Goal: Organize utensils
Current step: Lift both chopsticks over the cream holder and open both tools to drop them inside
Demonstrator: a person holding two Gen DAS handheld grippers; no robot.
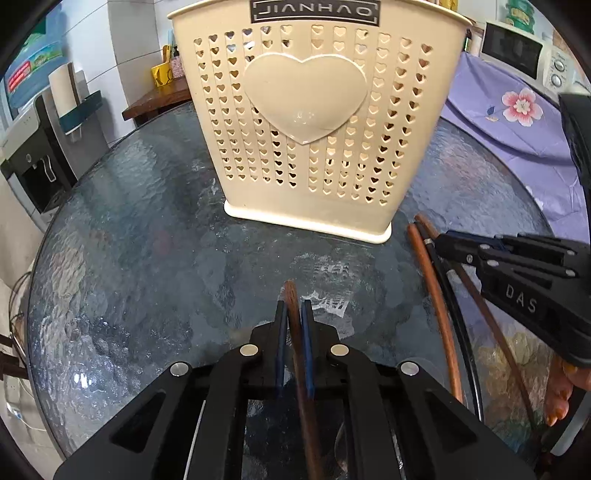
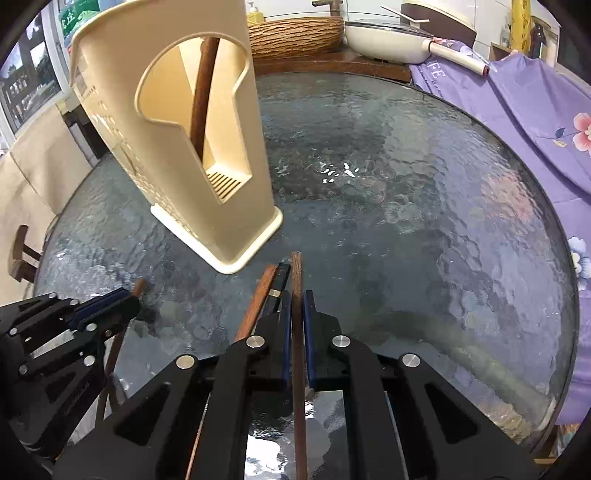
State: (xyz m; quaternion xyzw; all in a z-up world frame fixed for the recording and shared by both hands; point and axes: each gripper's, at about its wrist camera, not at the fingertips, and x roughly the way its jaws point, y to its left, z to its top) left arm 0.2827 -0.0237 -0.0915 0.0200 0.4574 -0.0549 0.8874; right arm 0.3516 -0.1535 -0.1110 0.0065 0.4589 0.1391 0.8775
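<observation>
A cream perforated utensil holder (image 1: 306,122) with a raised heart stands on the round glass table (image 1: 147,240); it also shows in the right wrist view (image 2: 177,140), with a brown wooden handle (image 2: 202,96) standing inside. My left gripper (image 1: 294,308) is shut on a brown wooden utensil handle (image 1: 291,295), just in front of the holder. My right gripper (image 2: 294,295) is shut on another brown wooden handle (image 2: 296,273). Two more sticks, a brown one (image 2: 258,299) and a black one (image 2: 279,282), lie beside it on the glass. The right gripper (image 1: 447,245) shows in the left wrist view; the left gripper (image 2: 129,299) shows in the right wrist view.
A purple flowered cloth (image 2: 535,122) covers the furniture to the right. A woven basket (image 2: 295,33) and a white pan (image 2: 388,40) sit on a wooden counter behind the table. A water dispenser (image 1: 33,166) stands at the left.
</observation>
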